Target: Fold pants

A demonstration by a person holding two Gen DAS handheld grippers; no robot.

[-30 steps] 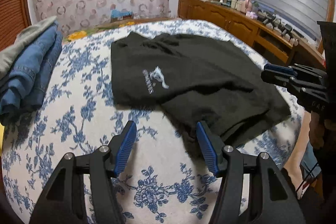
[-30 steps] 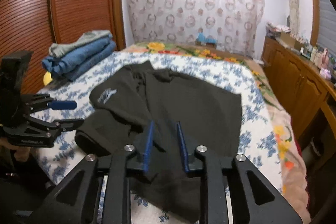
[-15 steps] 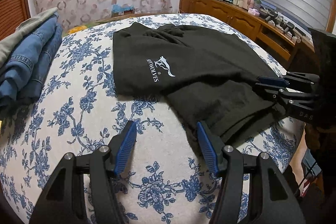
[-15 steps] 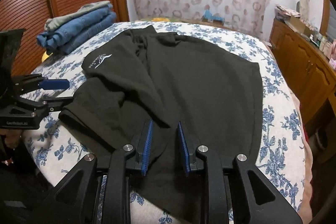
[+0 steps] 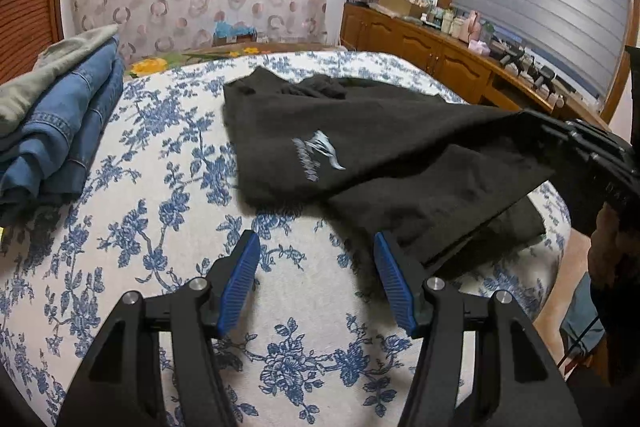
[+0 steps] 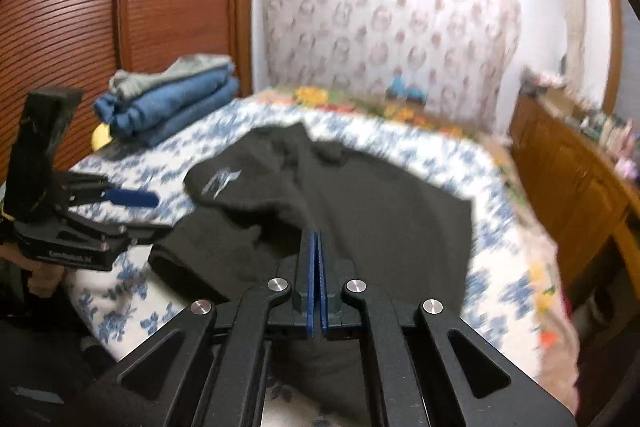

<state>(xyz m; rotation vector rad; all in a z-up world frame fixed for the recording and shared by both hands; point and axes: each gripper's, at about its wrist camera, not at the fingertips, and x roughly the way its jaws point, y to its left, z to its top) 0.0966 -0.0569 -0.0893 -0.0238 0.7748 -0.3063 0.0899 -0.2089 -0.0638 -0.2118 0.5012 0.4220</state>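
right tongs (image 6: 316, 247) pinch black pants (image 5: 392, 147); left tongs (image 5: 316, 267) gape.

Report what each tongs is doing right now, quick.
Left tongs: open, nothing between the pads, over the floral bedsheet beside the black pants.
Right tongs: shut on the black pants, cloth pinched at the near edge.

Right wrist view smearing with motion blur across the bedspread (image 6: 420, 143), print on the black pants (image 5: 320, 155) blurring unreadable at centre, folded jeans (image 5: 52, 135) being cut off at left edge, dresser items (image 5: 460, 23) at upper right too small to identify
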